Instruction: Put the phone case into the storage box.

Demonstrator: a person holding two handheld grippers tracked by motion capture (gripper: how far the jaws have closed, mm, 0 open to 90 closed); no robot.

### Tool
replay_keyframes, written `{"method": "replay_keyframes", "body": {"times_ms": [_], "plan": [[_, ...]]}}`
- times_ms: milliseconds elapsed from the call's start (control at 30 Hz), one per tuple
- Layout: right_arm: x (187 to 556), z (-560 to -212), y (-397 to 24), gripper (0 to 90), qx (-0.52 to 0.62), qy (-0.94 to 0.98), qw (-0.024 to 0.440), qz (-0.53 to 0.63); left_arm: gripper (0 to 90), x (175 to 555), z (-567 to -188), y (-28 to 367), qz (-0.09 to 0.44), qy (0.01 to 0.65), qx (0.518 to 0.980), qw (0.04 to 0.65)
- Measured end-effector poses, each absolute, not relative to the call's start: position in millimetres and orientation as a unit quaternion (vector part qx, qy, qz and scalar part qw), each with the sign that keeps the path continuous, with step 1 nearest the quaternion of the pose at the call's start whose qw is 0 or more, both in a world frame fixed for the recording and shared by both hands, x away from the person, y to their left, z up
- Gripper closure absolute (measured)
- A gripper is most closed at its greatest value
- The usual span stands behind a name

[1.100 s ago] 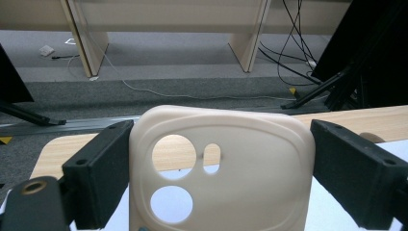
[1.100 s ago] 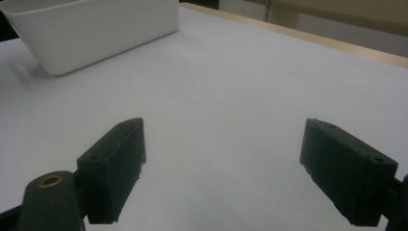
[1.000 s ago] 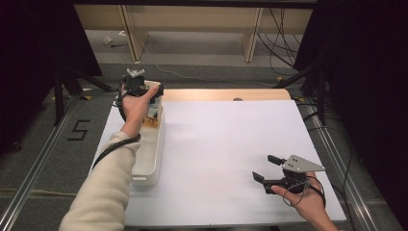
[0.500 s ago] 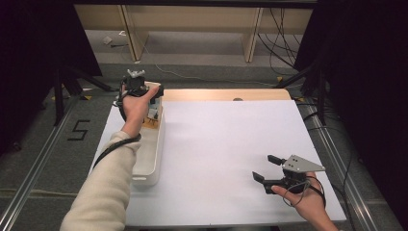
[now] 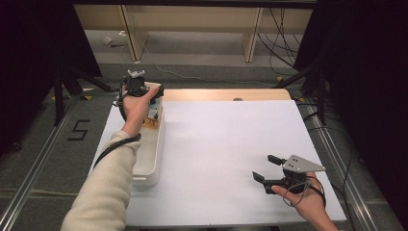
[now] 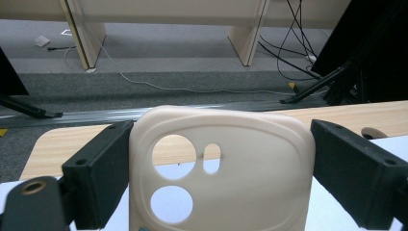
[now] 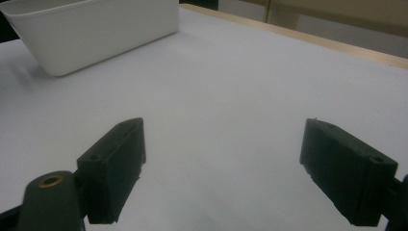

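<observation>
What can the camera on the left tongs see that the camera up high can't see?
The left gripper view gives a close look at a cream phone case with its round camera holes, set between the two black jaws of the left tongs.

The high view takes in the person's arms, the right tongs open above the white table, and the long white bin beside the left sleeve.

Both views have the left tongs, the light wooden edge of the table, and the grey floor with its cables.
</observation>
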State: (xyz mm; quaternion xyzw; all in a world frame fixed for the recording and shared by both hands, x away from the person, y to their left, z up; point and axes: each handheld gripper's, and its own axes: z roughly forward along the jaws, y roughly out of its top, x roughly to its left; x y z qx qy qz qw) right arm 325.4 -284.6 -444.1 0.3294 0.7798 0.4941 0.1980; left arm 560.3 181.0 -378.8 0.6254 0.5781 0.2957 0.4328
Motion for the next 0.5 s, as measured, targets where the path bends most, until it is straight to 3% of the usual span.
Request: {"method": "replay_keyframes", "body": {"times_ms": [500], "plan": [[325.5, -444.3, -284.3, 17.2, 0.329, 0.779, 0.198, 0.496, 10.9, 561.7, -381.0, 180.0, 0.294, 0.578, 0.629, 0.429]]}}
